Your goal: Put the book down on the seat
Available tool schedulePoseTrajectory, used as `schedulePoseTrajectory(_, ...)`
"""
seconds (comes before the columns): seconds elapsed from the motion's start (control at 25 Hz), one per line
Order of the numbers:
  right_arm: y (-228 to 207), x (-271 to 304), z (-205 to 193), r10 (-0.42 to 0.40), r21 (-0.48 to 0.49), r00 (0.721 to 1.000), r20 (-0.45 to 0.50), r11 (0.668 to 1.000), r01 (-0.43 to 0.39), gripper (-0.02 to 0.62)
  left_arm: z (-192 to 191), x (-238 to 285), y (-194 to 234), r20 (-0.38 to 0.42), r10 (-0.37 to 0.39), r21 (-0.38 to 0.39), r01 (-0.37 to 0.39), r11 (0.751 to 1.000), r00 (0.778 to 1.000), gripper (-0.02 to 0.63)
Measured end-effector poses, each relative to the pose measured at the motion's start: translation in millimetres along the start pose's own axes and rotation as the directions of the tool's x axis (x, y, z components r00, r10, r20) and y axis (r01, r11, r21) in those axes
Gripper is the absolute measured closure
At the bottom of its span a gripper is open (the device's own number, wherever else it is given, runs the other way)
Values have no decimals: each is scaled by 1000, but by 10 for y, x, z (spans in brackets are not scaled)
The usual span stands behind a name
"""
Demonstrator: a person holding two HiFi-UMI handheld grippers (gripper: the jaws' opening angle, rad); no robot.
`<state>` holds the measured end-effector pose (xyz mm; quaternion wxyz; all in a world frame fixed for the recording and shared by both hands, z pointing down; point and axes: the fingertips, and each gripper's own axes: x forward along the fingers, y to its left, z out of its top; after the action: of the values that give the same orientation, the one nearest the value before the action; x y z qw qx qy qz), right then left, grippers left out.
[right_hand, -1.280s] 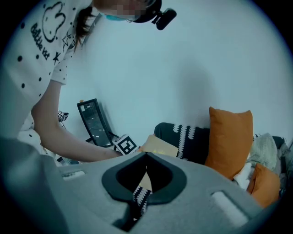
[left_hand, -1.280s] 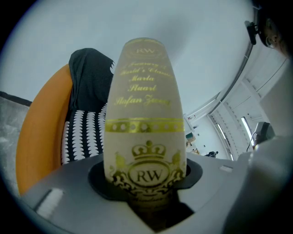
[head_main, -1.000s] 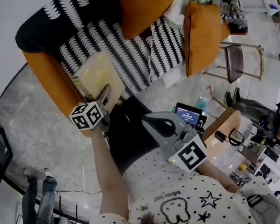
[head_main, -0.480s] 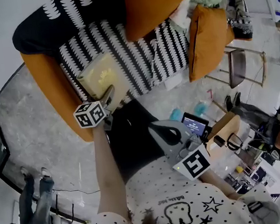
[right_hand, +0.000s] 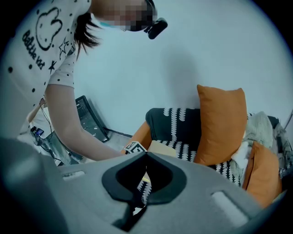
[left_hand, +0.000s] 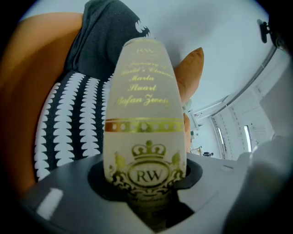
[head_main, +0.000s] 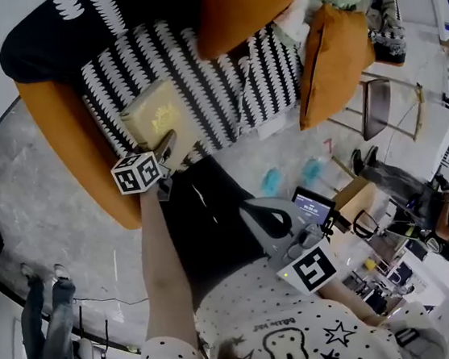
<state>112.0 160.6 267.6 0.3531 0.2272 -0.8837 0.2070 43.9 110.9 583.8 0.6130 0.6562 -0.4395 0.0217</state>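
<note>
An orange sofa (head_main: 73, 136) is seen from above on a grey marbled floor (head_main: 41, 205); its seat (head_main: 212, 78) and backrest are covered in black-and-white patterned fabric. A large orange cushion (head_main: 251, 0) is propped at the back of the seat, and a second orange cushion (head_main: 332, 64) is stood at its right end. The person's white spotted shirt (head_main: 308, 327) fills the lower frame, with a bare forearm (head_main: 162, 263) stretched toward the sofa. A cream book (head_main: 152, 114) with gold lettering and a crowned crest is held out over the front left part of the seat, just beside the orange arm; contact with the fabric cannot be told. The book is clamped by its near edge in the left gripper (head_main: 165, 145), jaws parted about as wide as the book is thick. The right gripper (head_main: 248, 208) is kept back over the lap, well apart from the book, jaws drawn together to a thin slit with nothing between them. Marker cubes are seen on the left (head_main: 136, 173) and right (head_main: 312, 268) grippers.
</note>
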Motion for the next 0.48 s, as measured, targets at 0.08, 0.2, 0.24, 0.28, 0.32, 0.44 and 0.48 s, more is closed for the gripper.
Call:
schedulePoseTrajectory(0.08,-44,70,-27,-3,18,1000,2,1000,3,594,-16,77,102,2,8,-21,-8,1000,1000,376)
schedulePoseTrajectory(0.2,-89,162,-114,-11,39,1000,17,999,10,594,-125,192,262,-7,18,-46,-18,999,1000,376)
schedulePoseTrajectory(0.24,-88,165,-138,-16,44,1000,21,999,15,594,-172,214,288,-11,18,-51,-19,999,1000,376)
schedulePoseTrajectory(0.28,-77,161,-158,-17,45,1000,20,999,16,594,-212,224,305,-14,16,-57,-17,998,1000,376)
schedulePoseTrajectory(0.32,-63,161,-171,-17,43,1000,16,999,16,594,-238,226,322,-18,12,-64,-13,998,1000,376)
schedulePoseTrajectory(0.44,-30,177,-214,-14,44,1000,-1,999,14,594,-287,248,374,-35,-18,-91,15,996,999,374)
schedulePoseTrajectory(0.48,-23,181,-245,-14,45,1000,-8,999,14,594,-310,273,387,-41,-31,-100,27,995,999,374)
